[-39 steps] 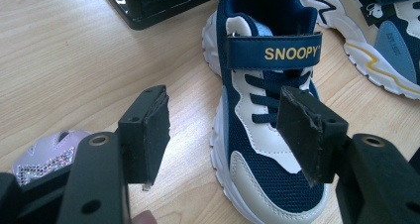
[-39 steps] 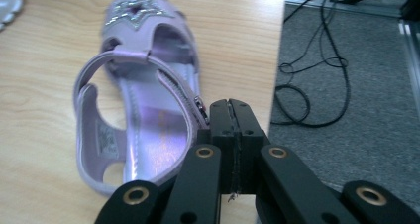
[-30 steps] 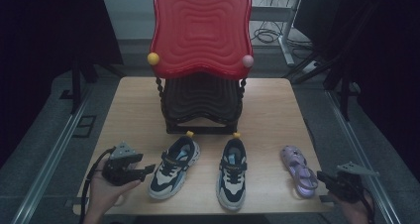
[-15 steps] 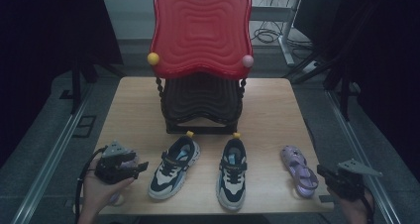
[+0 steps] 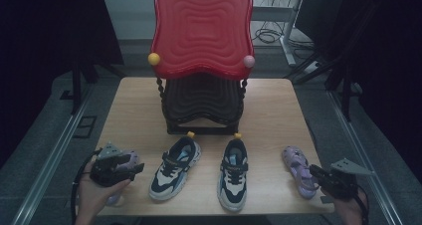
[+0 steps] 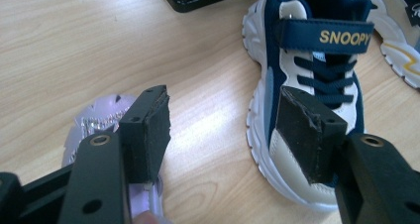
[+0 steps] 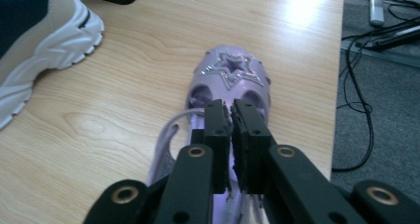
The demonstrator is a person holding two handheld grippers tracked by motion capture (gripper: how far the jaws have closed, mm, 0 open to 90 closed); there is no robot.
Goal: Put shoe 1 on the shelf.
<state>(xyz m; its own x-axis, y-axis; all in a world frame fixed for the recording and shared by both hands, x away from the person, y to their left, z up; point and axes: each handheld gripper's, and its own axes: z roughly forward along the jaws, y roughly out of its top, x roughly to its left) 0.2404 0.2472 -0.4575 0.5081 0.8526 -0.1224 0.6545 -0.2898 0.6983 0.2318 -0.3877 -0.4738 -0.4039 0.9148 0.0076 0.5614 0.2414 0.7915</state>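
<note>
Right tongs (image 7: 231, 107) have just been parting: the two pads that were clamped together now stand a slit apart, and I can see nothing caught in that slit. They hover over the heel end of the right lilac sandal (image 7: 233, 73), whose thin strap curves away below and beside them. That sandal lies flat near the table's (image 5: 134, 105) right front corner, toe with its glittery star pointing away, just where it lay a second ago. My reading is that a grip was either let go or is only now being prepared, so the sandal has not begun its trip.

Left tongs (image 6: 225, 100) hang wide open at the left front edge with nothing between the pads. The left lilac sandal (image 6: 99, 120) sits just under and beside the left-hand pad, untouched as far as I can tell.

Between the sandals the left sneaker (image 5: 174, 168) and the right sneaker (image 5: 233, 172) rest side by side, toes toward the far side. Beyond them stands the black shoe rack (image 5: 201, 103), its shelves bare, with the red wavy panel (image 5: 201, 31) rising behind. All four shoes are on the table, so the putting away looks barely begun.
</note>
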